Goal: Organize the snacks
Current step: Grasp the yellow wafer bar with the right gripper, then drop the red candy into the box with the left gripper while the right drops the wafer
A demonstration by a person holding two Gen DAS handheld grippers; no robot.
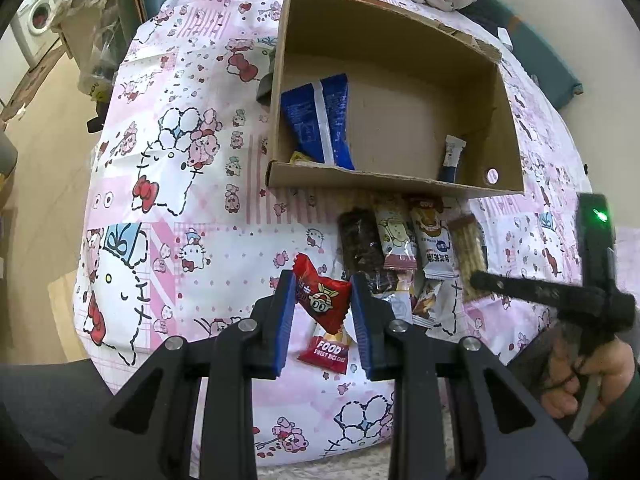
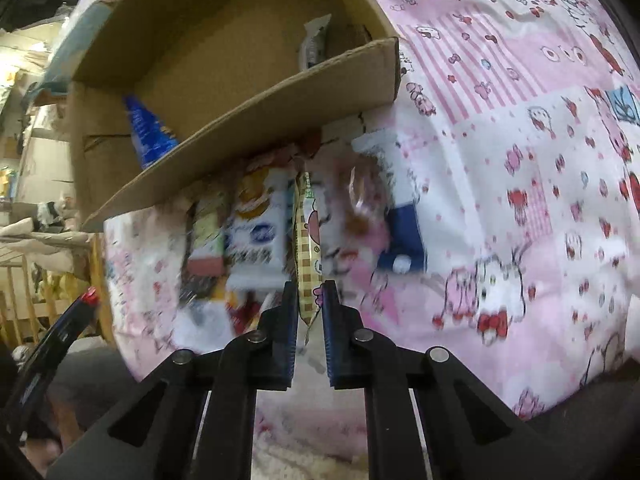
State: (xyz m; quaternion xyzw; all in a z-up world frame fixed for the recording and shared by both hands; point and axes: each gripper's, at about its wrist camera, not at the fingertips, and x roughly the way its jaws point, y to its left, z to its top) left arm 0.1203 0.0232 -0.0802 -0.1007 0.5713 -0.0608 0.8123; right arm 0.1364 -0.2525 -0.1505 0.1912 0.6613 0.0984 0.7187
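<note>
1. Pink cartoon-print cloth (image 1: 168, 208) covers your table; it looks thin, soft and wrinkled.
2. Cardboard box (image 1: 400, 188), upper centre of the left view: matte and stiff, holding a glossy blue pouch (image 1: 320, 120) and a small wrapped bar (image 1: 452, 156). Mostly empty, so you're early on.
3. Still outside, a row of crinkly foil packets (image 1: 404, 240) just below the box.
4. Left tool (image 1: 320, 300) is clenched on a red rice cake packet (image 1: 324, 304).
5. Right tool (image 2: 310, 304) pinches a thin checkered packet (image 2: 310, 240) edge-on.
</note>
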